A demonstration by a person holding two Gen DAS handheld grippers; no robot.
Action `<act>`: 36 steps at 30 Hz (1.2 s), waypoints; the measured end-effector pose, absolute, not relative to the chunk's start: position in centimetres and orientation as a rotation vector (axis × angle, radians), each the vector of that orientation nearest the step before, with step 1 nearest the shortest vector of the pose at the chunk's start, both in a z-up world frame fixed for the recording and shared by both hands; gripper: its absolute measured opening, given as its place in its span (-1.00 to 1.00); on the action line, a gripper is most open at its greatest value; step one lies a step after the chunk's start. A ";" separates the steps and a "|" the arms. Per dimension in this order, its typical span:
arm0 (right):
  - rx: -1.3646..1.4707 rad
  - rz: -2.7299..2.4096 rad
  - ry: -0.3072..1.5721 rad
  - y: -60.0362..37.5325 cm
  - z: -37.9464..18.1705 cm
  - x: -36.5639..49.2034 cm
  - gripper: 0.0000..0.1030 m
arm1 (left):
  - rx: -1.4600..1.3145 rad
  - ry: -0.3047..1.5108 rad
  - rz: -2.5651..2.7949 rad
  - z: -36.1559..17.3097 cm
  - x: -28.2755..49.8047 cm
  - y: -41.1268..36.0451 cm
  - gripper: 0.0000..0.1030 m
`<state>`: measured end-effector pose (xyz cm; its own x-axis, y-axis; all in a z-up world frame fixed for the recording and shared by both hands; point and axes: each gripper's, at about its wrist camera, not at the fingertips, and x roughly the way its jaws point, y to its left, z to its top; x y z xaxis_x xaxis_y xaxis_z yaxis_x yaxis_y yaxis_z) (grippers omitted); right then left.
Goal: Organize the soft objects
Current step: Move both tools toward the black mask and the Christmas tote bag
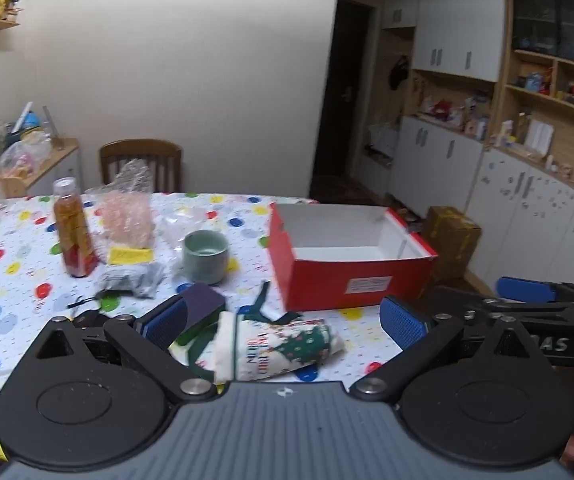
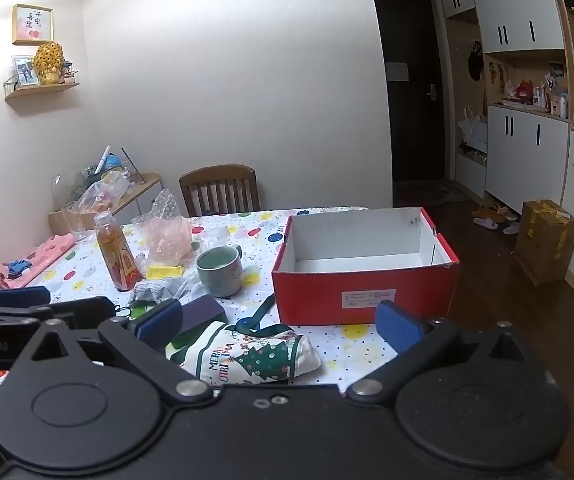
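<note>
Tabletop [image 2: 87,256]: dotted cloth, cluttered.
Box [image 2: 363,292]: red, open-topped, white inside, nothing in it.
Christmas cloth bag [image 2: 247,356]: lies rolled just in front of the box.
Mug [image 2: 221,272]: green, left of the box.
Bottle [image 2: 117,256]: upright, further left.
Left tool [image 1: 283,320]: fingers wide apart, holding nothing.
Right tool [image 2: 279,322]: fingers wide apart, holding nothing.

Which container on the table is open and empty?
The red box, lidless with a bare white inside. The bottle is capped and filled; the mug's contents are unclear.
</note>
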<state>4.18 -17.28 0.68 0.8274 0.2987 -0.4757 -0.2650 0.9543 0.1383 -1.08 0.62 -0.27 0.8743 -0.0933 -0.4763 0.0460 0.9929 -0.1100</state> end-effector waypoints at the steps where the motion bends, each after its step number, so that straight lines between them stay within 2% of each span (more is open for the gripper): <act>1: 0.067 0.301 0.514 -17.3 0.7 4.1 0.99 | -0.096 0.500 -0.074 -0.3 -1.1 0.6 1.00; 36: 0.075 0.405 0.499 -16.4 0.6 4.6 0.99 | -0.086 0.492 0.062 0.4 -1.3 2.1 1.00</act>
